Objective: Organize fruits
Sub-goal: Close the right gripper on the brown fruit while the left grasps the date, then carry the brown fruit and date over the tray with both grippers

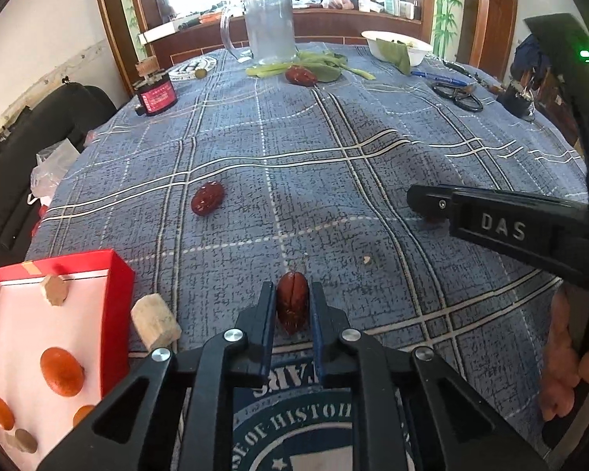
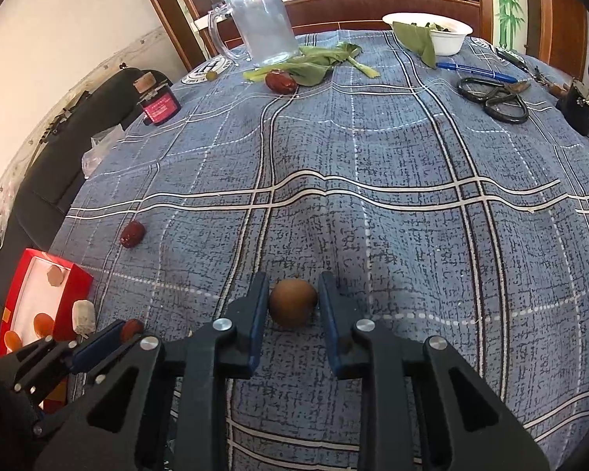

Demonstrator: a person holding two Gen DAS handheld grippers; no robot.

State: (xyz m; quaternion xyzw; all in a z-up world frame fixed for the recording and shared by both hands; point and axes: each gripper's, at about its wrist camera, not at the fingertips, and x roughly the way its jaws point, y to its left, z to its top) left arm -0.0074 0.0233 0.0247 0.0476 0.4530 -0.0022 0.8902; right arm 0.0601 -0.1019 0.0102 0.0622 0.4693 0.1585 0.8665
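My left gripper [image 1: 292, 288] is shut on a wrinkled red date [image 1: 292, 306] low over the blue plaid tablecloth [image 1: 333, 157], just right of a red box [image 1: 117, 274] holding orange fruits [image 1: 62, 371]. The right wrist view shows the left gripper [image 2: 127, 329] with that date [image 2: 132, 327] beside the box [image 2: 64, 302]. My right gripper [image 2: 293, 284] has its fingers pressed against both sides of a brown round fruit [image 2: 293, 303] resting on the cloth. The right gripper [image 1: 426, 206] appears side-on at the right. Two more dates lie loose, one mid-left [image 1: 207, 203] and one far [image 1: 301, 75].
A beige chunk [image 1: 155, 322] lies against the box. At the far end stand a glass pitcher [image 1: 269, 27], leafy greens [image 1: 318, 62], a white bowl [image 1: 396, 45], scissors [image 1: 457, 96], a pen [image 1: 438, 77] and a red-labelled bottle [image 1: 157, 96]. A hand [image 1: 561, 353] holds the right gripper.
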